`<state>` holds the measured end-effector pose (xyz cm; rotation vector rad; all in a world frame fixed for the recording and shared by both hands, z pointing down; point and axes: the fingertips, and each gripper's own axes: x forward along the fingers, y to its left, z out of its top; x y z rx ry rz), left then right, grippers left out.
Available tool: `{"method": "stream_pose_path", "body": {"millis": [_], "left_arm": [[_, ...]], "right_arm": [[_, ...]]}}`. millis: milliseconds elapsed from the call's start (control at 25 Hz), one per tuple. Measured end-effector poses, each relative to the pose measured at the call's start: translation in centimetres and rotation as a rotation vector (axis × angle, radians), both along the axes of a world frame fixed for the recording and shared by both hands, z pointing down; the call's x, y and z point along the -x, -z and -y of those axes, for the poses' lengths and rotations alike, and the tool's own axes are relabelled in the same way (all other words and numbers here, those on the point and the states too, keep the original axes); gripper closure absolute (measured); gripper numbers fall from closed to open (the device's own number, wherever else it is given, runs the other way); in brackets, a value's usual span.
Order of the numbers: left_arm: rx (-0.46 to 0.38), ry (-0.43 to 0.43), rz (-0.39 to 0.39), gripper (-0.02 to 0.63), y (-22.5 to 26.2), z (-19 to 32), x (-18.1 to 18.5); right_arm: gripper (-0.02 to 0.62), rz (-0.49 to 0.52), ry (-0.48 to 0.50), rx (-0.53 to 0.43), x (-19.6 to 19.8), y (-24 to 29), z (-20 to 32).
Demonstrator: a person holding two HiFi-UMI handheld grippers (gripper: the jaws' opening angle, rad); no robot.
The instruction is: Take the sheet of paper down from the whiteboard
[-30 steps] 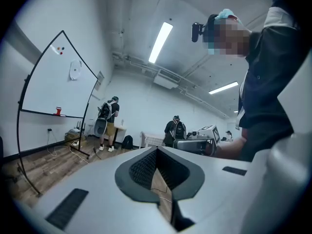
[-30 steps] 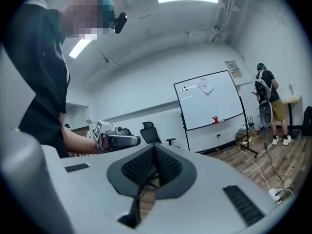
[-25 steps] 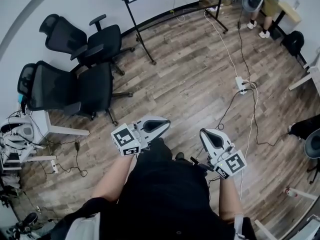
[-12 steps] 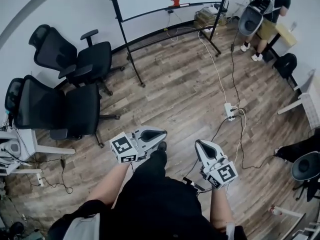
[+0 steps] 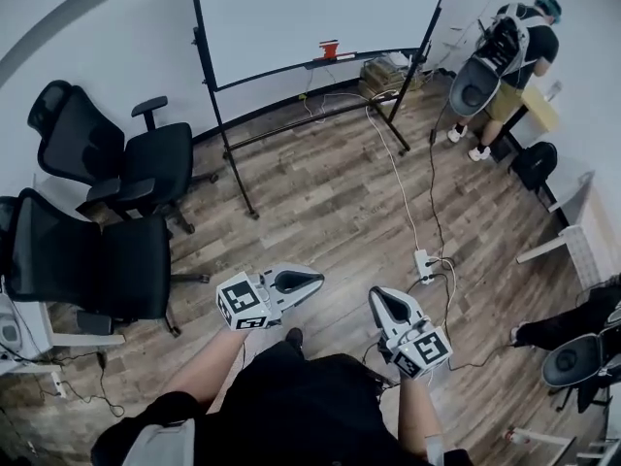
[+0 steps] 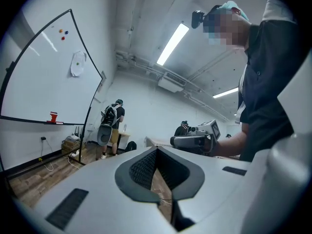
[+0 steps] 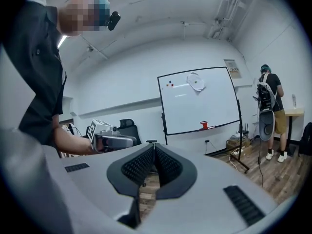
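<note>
The whiteboard (image 5: 310, 13) stands on a black frame at the far side of the room, its upper part cut off in the head view. A white sheet of paper (image 7: 196, 82) hangs near the board's top, beside small magnets; it also shows as the sheet (image 6: 78, 64) in the left gripper view. My left gripper (image 5: 318, 279) and right gripper (image 5: 374, 296) are held level in front of me, far from the board. Both are shut with nothing between their jaws, as the left gripper (image 6: 157, 150) and right gripper (image 7: 154, 147) views show.
Two black office chairs (image 5: 146, 153) (image 5: 87, 260) stand at the left. A power strip (image 5: 424, 265) with cables lies on the wood floor ahead right. A person with a backpack (image 5: 505, 47) stands by a desk at the far right. A red object (image 5: 329, 49) sits on the board's tray.
I have moved forward across the floor toward the whiteboard, so more of the board is in view and the chairs have slid left. Both grippers stayed shut.
</note>
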<state>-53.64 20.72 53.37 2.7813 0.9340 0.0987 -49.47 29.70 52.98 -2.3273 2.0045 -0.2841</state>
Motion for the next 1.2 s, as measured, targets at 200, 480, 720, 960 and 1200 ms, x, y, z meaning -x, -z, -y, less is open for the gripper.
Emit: {"method": "stream_pose_path", "body": {"millis": [200, 480, 720, 960, 1200], "left_arm": [[0.011, -0.021, 0.007, 0.597, -0.5, 1.7, -4.8], [-0.026, 0.008, 0.071, 0.597, -2.3, 4.4, -13.7], [-0.024, 0.082, 0.115, 0.597, -2.7, 6.4, -23.5], [-0.015, 0.159, 0.079, 0.597, 0.7, 8.4, -34.2], [-0.054, 0.255, 0.066, 0.597, 1.6, 10.7, -39.4]], "right_arm": [[0.574, 0.002, 0.011, 0.018, -4.3, -0.5, 1.7], [0.574, -0.048, 0.022, 0.036, -14.2, -2.6, 4.4], [0.574, -0.178, 0.116, 0.060, -24.1, -2.0, 8.4], [0.574, -0.176, 0.200, 0.061, -33.9, -0.3, 10.4], [0.574, -0.161, 0.245, 0.072, -40.2, -1.8, 11.1]]}}
